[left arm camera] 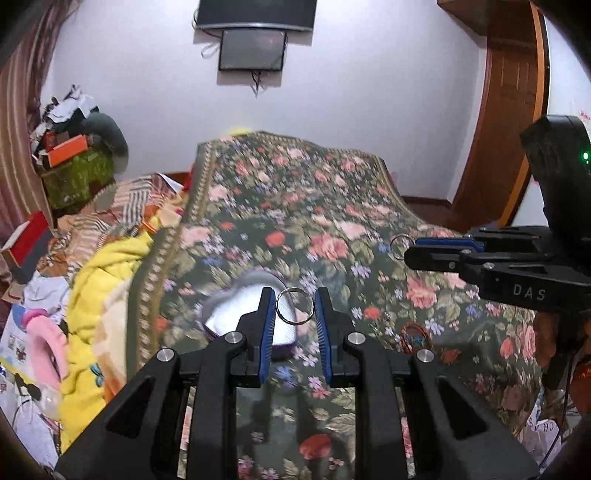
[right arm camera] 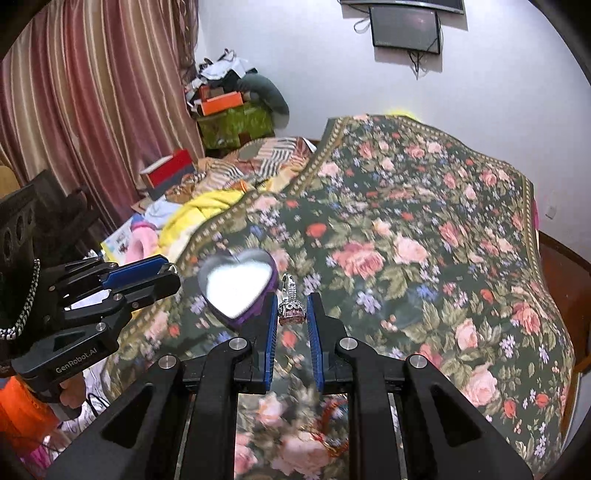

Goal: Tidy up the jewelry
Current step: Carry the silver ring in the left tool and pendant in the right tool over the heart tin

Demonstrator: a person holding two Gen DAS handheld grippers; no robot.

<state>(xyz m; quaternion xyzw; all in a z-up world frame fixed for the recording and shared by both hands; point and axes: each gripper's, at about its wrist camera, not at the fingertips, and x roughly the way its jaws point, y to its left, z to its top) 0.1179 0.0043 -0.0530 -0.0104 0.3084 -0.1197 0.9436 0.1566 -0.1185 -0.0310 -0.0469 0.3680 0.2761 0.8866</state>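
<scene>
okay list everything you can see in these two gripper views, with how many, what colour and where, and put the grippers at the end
Plain ring: one, silver, held between the left gripper's fingers.
Stone ring: one, silver with a pink stone, held between the right gripper's fingers.
Heart-shaped box: one, purple with a pale lining, open on the bedspread.
Bangles: a small stack, orange-gold, on the bedspread right of the box.
Floral bedspread: one, dark green with pink roses, covering the bed.
Yellow blanket: one, left of the bedspread.
Red box: one, near the curtain.
Curtain: striped pink and beige, left wall.
Wall screen: one, black.
Left gripper: black, blue pads.
Right gripper: black, blue pads.
</scene>
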